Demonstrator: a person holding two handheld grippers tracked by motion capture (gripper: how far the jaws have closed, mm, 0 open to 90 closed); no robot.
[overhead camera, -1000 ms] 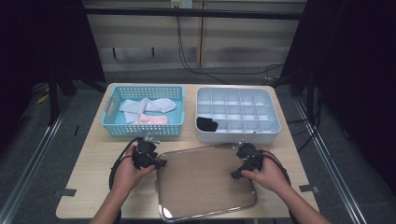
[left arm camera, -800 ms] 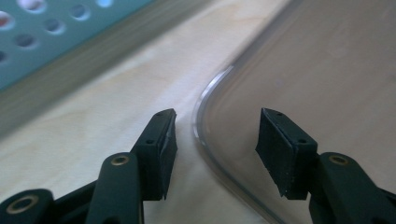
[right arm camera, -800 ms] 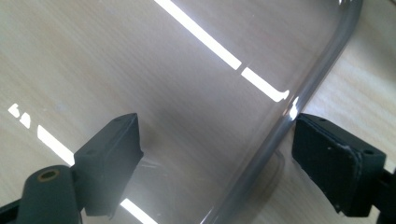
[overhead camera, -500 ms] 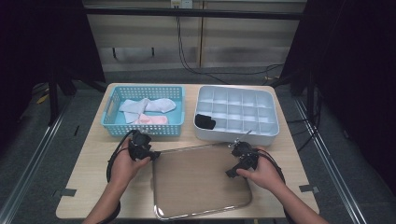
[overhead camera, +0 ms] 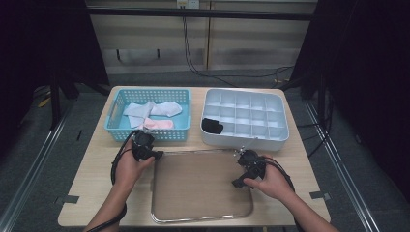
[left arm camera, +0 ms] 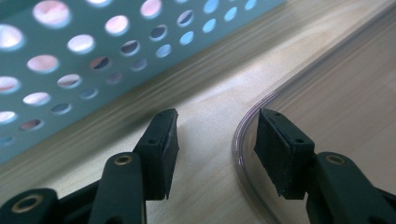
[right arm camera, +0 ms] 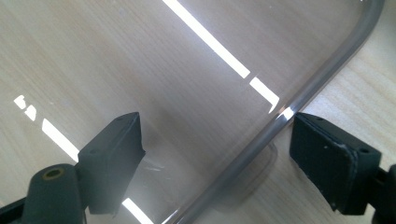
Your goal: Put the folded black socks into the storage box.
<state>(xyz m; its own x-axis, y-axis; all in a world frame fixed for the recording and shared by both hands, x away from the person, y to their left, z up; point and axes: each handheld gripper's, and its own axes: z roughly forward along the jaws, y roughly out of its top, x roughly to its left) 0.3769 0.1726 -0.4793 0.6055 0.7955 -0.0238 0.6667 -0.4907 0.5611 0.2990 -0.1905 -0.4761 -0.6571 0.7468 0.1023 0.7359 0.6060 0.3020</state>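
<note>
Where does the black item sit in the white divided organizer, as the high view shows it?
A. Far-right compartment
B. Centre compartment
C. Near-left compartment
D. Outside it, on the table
C: the black item lies in a compartment at the near-left corner of the white divided organizer, on the blue basket's side.

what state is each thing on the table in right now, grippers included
clear lid: flat on the table, not lifted
left gripper: open, jaws astride the lid's corner rim
right gripper: open, jaws astride the lid's rim
blue basket: upright, holds pale socks
pale socks: loose in the basket
white divided box: uncovered
black item: in one near-left compartment
</note>
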